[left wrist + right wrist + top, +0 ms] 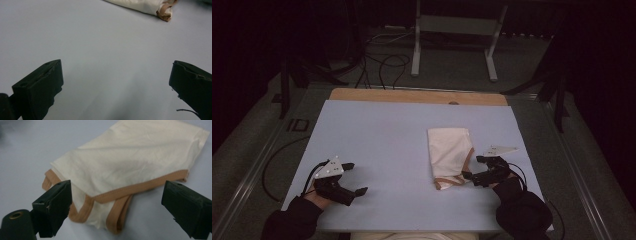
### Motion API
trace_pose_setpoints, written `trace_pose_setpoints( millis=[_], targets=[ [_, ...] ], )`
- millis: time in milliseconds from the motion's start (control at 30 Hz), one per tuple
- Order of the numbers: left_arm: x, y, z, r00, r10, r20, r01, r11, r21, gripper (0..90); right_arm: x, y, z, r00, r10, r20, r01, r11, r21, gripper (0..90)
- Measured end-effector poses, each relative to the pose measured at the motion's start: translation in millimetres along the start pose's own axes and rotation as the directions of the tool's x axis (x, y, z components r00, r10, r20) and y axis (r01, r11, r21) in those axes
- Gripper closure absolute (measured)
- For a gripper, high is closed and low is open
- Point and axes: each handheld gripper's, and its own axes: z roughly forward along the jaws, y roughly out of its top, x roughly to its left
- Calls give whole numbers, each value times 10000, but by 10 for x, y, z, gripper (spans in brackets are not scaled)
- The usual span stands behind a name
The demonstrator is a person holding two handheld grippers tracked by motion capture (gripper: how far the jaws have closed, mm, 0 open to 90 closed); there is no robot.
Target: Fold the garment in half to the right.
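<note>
A folded cream cloth [449, 155] with tan trim lies on the pale blue table top [377, 140], right of centre. My right gripper [474, 167] stands open just right of the cloth's near trimmed corner; in the right gripper view the jaws flank the cloth [132, 165] and its tan edge without closing on it. Over the near left part of the table my left gripper [354, 177] is open with nothing between its jaws. In the left gripper view the cloth [147, 6] lies far off at the top.
A wooden strip [417, 96] runs along the table's far edge. Beyond it stand a white metal frame [457, 40] and loose cables [382, 65] on the floor. Dark stands rise at both sides. Bare blue surface spans the left half of the table.
</note>
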Motion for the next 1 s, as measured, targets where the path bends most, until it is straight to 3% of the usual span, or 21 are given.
trace_pose_setpoints(
  millis=[400,500,667,1000],
  targets=[
    [5,-6,5,10000,-8,6,8,10000,31,2,56,-282,-89,9998,102,176,-97,9996,-258,97],
    [9,-10,9,10000,-11,3,11,10000,43,2,64,-324,-107,9993,-83,352,95,9993,-352,98],
    [6,-7,2,10000,8,-8,-8,10000,30,2,52,-382,-109,9991,43,418,-34,9997,-229,98],
    [-3,-18,11,10000,72,-18,-71,9999,74,2,-28,-435,-80,9945,64,1042,-50,9999,-133,98]
  ],
)
